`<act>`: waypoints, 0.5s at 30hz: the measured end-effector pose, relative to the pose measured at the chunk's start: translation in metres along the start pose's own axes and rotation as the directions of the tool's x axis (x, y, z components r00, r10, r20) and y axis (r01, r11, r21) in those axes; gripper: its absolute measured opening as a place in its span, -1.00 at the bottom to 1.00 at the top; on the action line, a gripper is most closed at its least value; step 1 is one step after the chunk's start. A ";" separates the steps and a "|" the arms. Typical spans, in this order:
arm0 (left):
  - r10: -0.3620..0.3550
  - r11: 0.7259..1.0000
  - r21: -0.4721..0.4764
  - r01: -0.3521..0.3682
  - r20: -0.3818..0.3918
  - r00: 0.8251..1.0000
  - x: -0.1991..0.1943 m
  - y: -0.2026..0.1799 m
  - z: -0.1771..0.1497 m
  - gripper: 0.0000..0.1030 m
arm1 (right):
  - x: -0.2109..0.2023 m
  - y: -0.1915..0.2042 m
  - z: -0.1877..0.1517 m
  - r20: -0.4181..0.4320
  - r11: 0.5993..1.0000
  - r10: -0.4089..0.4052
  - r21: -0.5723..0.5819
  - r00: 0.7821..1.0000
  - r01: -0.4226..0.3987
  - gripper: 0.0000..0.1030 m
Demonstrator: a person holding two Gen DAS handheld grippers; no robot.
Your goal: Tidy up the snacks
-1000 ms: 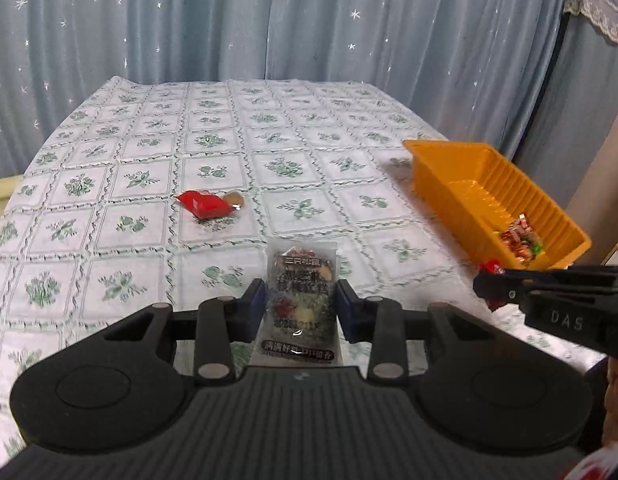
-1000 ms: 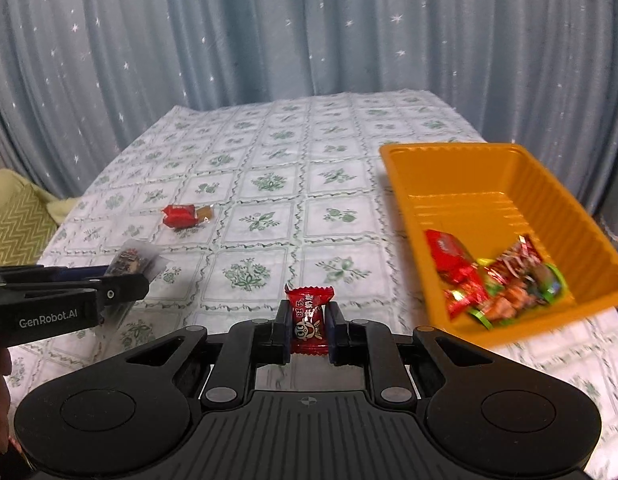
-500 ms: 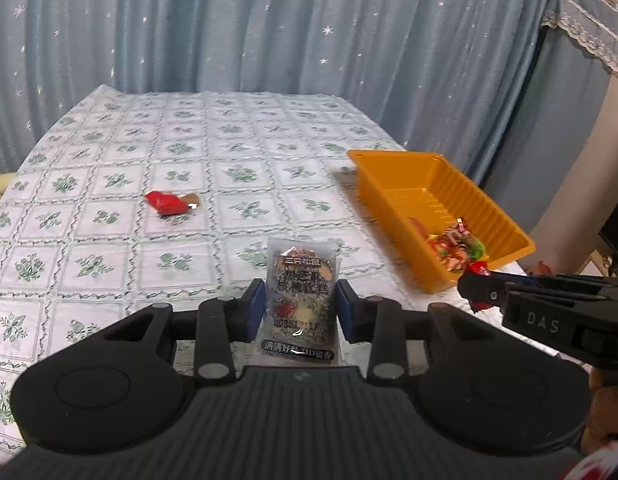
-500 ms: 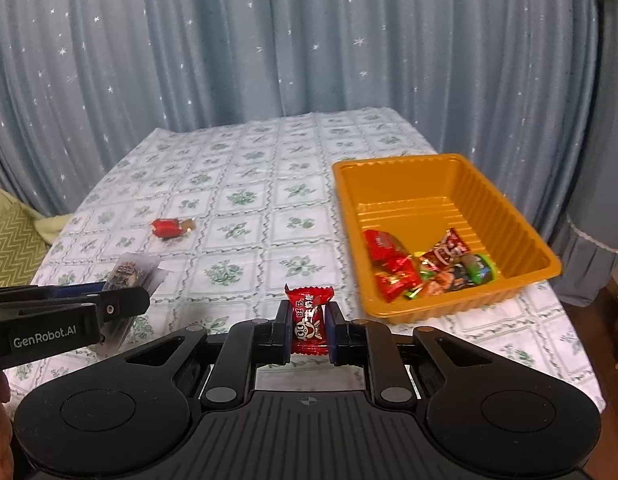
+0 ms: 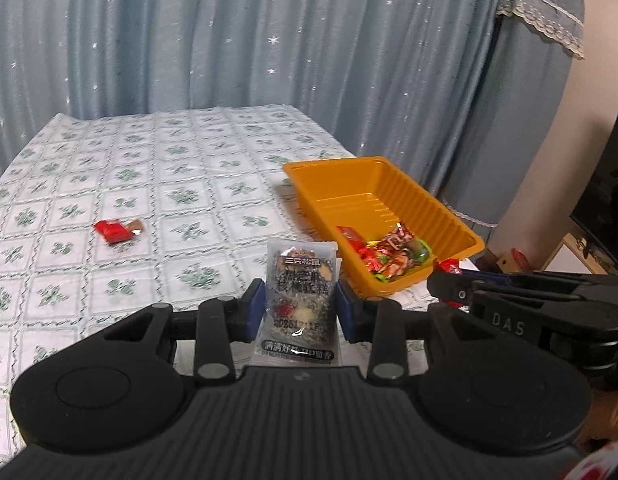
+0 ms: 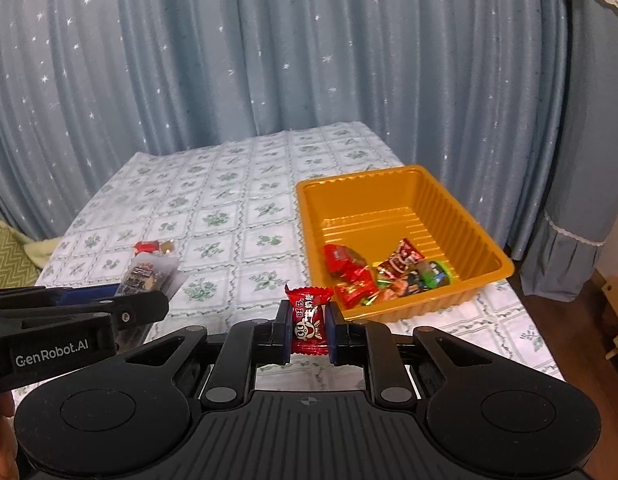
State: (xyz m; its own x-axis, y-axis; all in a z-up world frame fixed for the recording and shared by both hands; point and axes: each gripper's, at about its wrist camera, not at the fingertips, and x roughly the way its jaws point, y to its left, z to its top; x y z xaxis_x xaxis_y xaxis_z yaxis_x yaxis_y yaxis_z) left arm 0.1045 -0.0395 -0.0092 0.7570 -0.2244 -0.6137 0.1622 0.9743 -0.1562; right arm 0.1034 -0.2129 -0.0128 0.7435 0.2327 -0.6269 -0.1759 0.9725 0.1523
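Note:
My left gripper (image 5: 300,300) is shut on a clear nut packet (image 5: 299,296) and holds it above the table's near edge, left of the orange tray (image 5: 393,184). My right gripper (image 6: 308,320) is shut on a red candy (image 6: 308,318), raised in front of the tray's (image 6: 461,208) near-left corner. The tray holds several wrapped snacks (image 6: 383,276). A red snack with a small brown piece (image 5: 115,231) lies on the tablecloth to the left; it also shows in the right wrist view (image 6: 149,247). The left gripper (image 6: 141,296) shows in the right wrist view, and the right gripper (image 5: 449,280) in the left wrist view.
The table has a white and green patterned cloth (image 5: 181,184). Blue starred curtains (image 6: 269,60) hang behind it. A covered piece of furniture (image 5: 521,120) stands to the right. A green cushion (image 6: 5,256) is at the left.
Both grippers have drawn back and risen with their snacks still held; the table and tray look smaller and farther. The tray has shifted toward the middle of the left view.

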 end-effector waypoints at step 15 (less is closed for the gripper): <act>-0.055 0.998 0.035 0.055 -0.003 0.998 0.014 -0.029 0.015 -0.34 | -0.006 -0.027 0.005 0.019 0.998 -0.047 0.040 0.999 0.046 -0.67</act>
State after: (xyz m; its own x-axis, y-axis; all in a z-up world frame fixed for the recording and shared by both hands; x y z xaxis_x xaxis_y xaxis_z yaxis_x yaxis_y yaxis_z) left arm 0.1198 -0.0706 -0.0019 0.7451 -0.2781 -0.6063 0.2260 0.9604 -0.1629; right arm 0.1068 -0.2408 -0.0095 0.7630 0.1865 -0.6189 -0.1153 0.9814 0.1536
